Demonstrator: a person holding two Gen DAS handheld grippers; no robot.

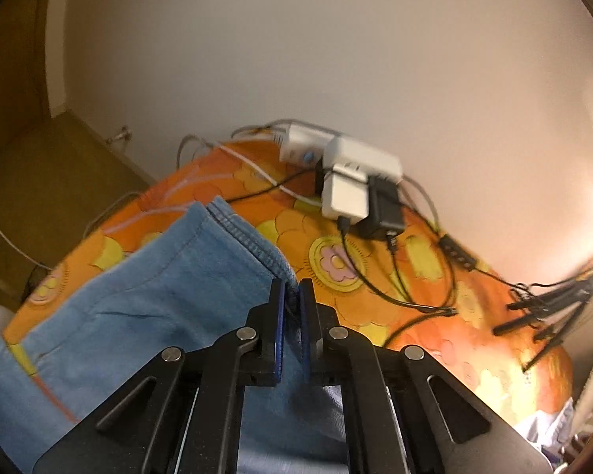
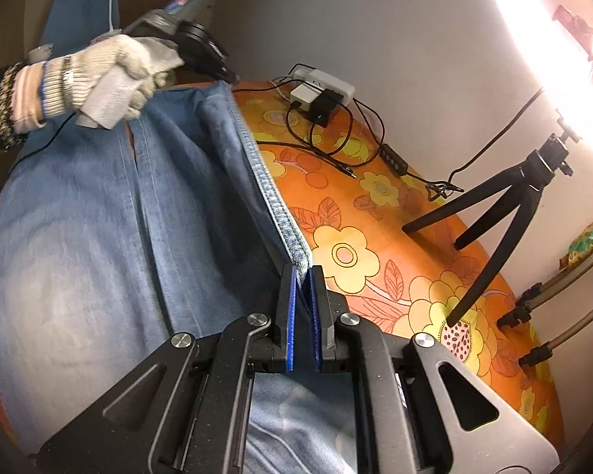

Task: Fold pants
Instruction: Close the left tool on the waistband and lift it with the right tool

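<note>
Blue denim pants (image 1: 146, 308) lie on a table with an orange flowered cloth (image 1: 435, 316). My left gripper (image 1: 292, 292) is shut on the stitched hem at one corner, with the fabric lifted off the cloth. In the right wrist view the pants (image 2: 99, 217) spread to the left, and my right gripper (image 2: 305, 276) is shut on the near end of the same hem edge (image 2: 265, 181). A person's gloved hand (image 2: 110, 75) holds the left gripper (image 2: 229, 77) at the far end of that edge, which runs taut between the two.
A white power strip with adapters (image 1: 355, 181) and black cables (image 1: 395, 276) lie at the back of the table by the wall. A small black tripod (image 2: 506, 213) stands on the flowered cloth (image 2: 375, 237) to the right. A bright lamp glares at upper right.
</note>
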